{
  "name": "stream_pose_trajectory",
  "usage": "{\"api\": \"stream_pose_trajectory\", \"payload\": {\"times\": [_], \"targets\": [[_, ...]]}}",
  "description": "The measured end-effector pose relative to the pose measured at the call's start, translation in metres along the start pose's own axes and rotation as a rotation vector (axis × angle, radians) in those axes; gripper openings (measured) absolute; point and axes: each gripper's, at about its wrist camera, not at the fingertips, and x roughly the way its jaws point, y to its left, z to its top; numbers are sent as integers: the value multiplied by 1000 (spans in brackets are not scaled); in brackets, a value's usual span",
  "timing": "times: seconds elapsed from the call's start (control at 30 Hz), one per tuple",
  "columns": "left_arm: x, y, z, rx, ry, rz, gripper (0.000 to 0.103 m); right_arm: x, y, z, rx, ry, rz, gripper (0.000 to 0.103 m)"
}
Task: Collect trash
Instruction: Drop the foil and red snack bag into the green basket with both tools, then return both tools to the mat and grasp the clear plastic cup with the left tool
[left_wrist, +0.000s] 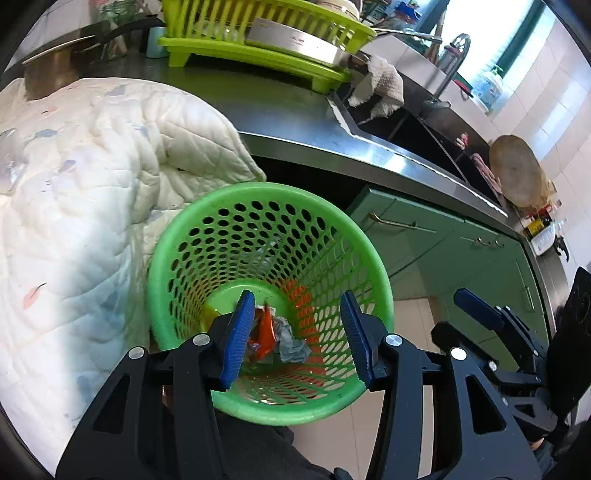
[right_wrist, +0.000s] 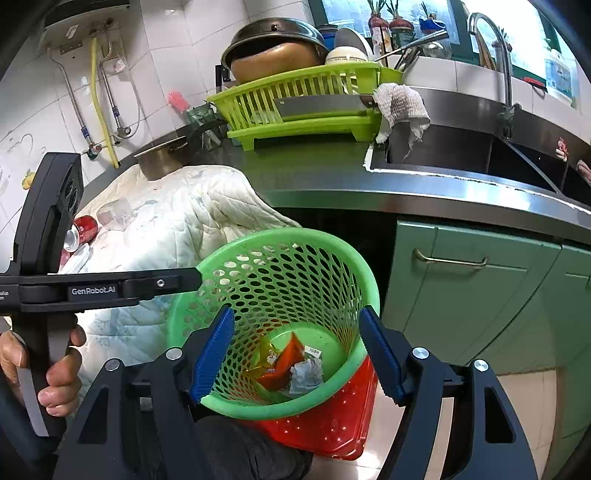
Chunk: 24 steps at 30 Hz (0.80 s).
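A green perforated trash basket (left_wrist: 184, 258) (right_wrist: 332, 266) stands on the floor below the counter. Inside lie an orange wrapper (left_wrist: 265, 328) (right_wrist: 286, 363) and a crumpled grey paper (left_wrist: 291, 345) (right_wrist: 306, 374). My left gripper (left_wrist: 297, 336) is open and empty, hovering over the basket mouth. My right gripper (right_wrist: 295, 356) is open and empty, also above the basket. A red can (right_wrist: 82, 230) and a clear plastic cup (right_wrist: 116, 212) lie on the white quilted cloth (right_wrist: 177, 221) (left_wrist: 92, 184) at the left.
A steel counter (right_wrist: 369, 184) carries a lime dish rack (right_wrist: 306, 107) with a cleaver and pots. A sink (right_wrist: 461, 155) with a rag is on the right. Green cabinets (right_wrist: 480, 288) stand below. A red basket (right_wrist: 332, 424) sits under the green one.
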Motion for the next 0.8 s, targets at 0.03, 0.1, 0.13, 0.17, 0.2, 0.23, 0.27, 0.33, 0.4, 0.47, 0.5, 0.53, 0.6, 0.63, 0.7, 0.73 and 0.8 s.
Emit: {"api": "stream_pose_trajectory", "payload": {"times": [0.03, 0.1, 0.13, 0.17, 0.2, 0.23, 0.27, 0.33, 0.4, 0.47, 0.5, 0.53, 0.6, 0.63, 0.7, 0.73, 0.8], "targets": [[-4, 2, 0, -1, -7, 6, 49, -2, 2, 1, -3, -4, 2, 69], [-15, 6, -1, -6, -26, 19, 51, -3, 5, 3, -11, -9, 1, 70], [-21, 9, -1, -11, -39, 28, 52, -3, 7, 4, -17, -11, 1, 70], [-29, 12, 0, -16, -54, 39, 53, -4, 10, 5, -22, -13, 4, 70], [-35, 15, -1, -21, -66, 45, 54, -4, 13, 6, -27, -15, 7, 71], [-42, 18, -1, -25, -81, 55, 55, -5, 16, 7, -34, -16, 9, 71], [-47, 21, -1, -29, -90, 65, 55, -5, 20, 8, -42, -18, 12, 71], [-63, 28, -3, -42, -116, 92, 57, -6, 28, 11, -57, -24, 24, 72], [-77, 35, -5, -58, -139, 114, 58, -7, 36, 13, -72, -28, 30, 73], [-93, 44, -9, -75, -166, 140, 61, -8, 47, 15, -90, -34, 43, 73], [-100, 50, -11, -85, -178, 154, 61, -8, 52, 17, -99, -37, 51, 73], [-109, 55, -13, -96, -191, 166, 61, -7, 57, 18, -107, -37, 58, 74], [-127, 68, -19, -123, -217, 188, 61, -6, 70, 21, -130, -36, 76, 74], [-136, 74, -22, -135, -231, 205, 61, -5, 75, 21, -140, -37, 82, 74], [-153, 87, -29, -153, -257, 243, 61, -3, 90, 24, -164, -37, 98, 74], [-161, 94, -32, -163, -269, 267, 62, -1, 99, 25, -175, -36, 115, 75], [-179, 112, -40, -196, -293, 315, 64, 2, 114, 27, -196, -35, 136, 75]]}}
